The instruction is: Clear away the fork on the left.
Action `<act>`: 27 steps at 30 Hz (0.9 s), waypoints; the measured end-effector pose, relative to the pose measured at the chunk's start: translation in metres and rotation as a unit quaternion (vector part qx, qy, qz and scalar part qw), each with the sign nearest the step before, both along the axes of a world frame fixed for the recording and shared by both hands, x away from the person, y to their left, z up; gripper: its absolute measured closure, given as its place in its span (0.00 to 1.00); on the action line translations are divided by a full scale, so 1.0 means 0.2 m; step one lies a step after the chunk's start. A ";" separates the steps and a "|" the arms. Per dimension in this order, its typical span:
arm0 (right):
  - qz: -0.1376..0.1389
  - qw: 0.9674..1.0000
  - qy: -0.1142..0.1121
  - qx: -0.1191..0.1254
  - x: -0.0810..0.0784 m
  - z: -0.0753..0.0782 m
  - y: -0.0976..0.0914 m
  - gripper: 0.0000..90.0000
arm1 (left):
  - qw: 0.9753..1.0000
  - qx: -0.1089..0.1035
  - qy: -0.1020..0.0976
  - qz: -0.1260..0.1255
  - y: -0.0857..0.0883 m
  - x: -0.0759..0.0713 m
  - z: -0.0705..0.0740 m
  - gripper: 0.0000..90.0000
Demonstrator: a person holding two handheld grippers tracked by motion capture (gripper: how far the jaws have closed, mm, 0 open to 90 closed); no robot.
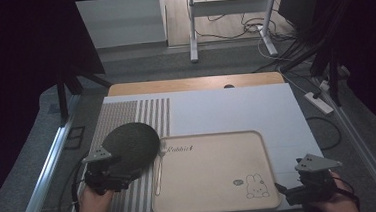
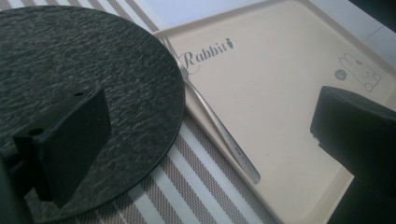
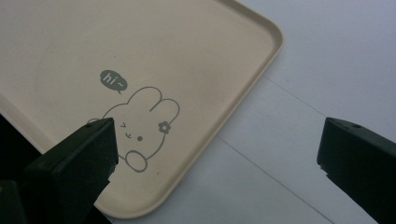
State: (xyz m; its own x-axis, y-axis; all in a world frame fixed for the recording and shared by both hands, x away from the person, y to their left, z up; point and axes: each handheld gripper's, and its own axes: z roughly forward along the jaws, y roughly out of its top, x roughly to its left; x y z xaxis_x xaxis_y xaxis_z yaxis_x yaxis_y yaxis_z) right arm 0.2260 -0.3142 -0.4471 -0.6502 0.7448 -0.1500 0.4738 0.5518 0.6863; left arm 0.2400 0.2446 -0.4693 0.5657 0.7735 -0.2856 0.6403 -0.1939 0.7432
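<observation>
The dark round plate is seen at nine o'clock of the beige tray, its rim against the fork. Both the left claw and right claw are spread wide, holding nothing. If lifted carelessly, the fork may be dragged or the plate dropped.

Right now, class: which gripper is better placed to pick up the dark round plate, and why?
Left. The left gripper hovers open over the dark round plate, one jaw above its surface. The right gripper sits at the beige tray's far corner.
</observation>
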 end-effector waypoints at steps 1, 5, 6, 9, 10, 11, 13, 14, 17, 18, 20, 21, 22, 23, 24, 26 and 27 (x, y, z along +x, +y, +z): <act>0.000 1.000 0.000 0.000 0.00 0.00 0.00 0.00 | 1.000 0.001 -0.001 0.003 0.01 -0.01 0.00 0.00; 0.000 1.000 -0.001 0.000 0.00 0.00 0.00 0.00 | 1.000 0.003 0.000 0.012 0.03 -0.04 0.00 0.00; 0.000 1.000 -0.001 0.000 0.00 0.00 0.00 0.00 | 1.000 0.004 0.001 0.014 0.03 -0.05 -0.01 0.00; -0.001 1.000 0.000 0.000 0.00 0.00 0.00 0.00 | 1.000 0.003 0.001 0.020 0.05 -0.07 -0.01 0.00; -0.001 1.000 0.000 0.000 0.00 0.00 0.00 0.00 | 1.000 0.004 0.001 0.021 0.05 -0.07 -0.01 0.00; -0.001 1.000 0.001 0.000 0.00 0.00 0.00 0.00 | 1.000 0.004 0.002 0.022 0.06 -0.08 -0.01 0.00; -0.002 1.000 0.001 0.000 0.00 0.00 0.00 0.00 | 1.000 0.003 0.005 0.023 0.07 -0.09 -0.01 0.00; -0.003 1.000 0.002 0.000 0.00 0.00 0.00 0.00 | 1.000 0.003 0.008 0.021 0.07 -0.10 -0.01 0.00; -0.003 1.000 0.002 0.000 0.00 0.00 0.00 0.00 | 1.000 0.006 0.015 0.021 0.08 -0.12 -0.02 0.00; -0.004 1.000 0.001 0.000 0.00 0.00 0.00 0.00 | 1.000 0.008 0.015 0.024 0.08 -0.13 -0.02 0.00; -0.004 1.000 0.001 0.000 0.00 0.00 0.00 0.00 | 0.999 0.012 0.014 0.030 0.09 -0.15 -0.02 0.00; -0.004 1.000 0.001 0.001 0.00 0.00 0.00 0.00 | 0.999 0.014 0.012 0.033 0.09 -0.16 -0.02 0.00; -0.006 1.000 0.001 0.000 0.00 0.00 0.00 0.00 | 0.999 0.015 0.010 0.036 0.10 -0.17 -0.02 0.00; -0.006 1.000 0.001 0.000 0.00 0.00 0.00 0.00 | 0.999 0.017 0.008 0.038 0.10 -0.18 -0.01 0.00; -0.006 1.000 0.001 0.000 0.00 0.00 0.00 0.00 | 0.999 0.016 0.007 0.041 0.11 -0.19 -0.01 0.00; -0.006 1.000 0.001 0.000 0.00 0.00 0.00 0.00 | 0.999 0.017 0.004 0.046 0.12 -0.20 -0.01 0.00; -0.007 1.000 0.001 0.002 0.00 0.00 0.00 0.00 | 0.999 0.018 0.003 0.049 0.13 -0.21 -0.01 0.00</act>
State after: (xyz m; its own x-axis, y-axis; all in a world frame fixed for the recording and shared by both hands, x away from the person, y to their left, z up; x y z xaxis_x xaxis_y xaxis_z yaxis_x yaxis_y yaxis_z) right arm 0.2260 -0.3149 -0.4466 -0.6404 0.7540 -0.1466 0.4823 0.5432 0.6872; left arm 0.1975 0.2696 -0.4723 0.4855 0.8349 -0.2591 0.6613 -0.1568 0.7336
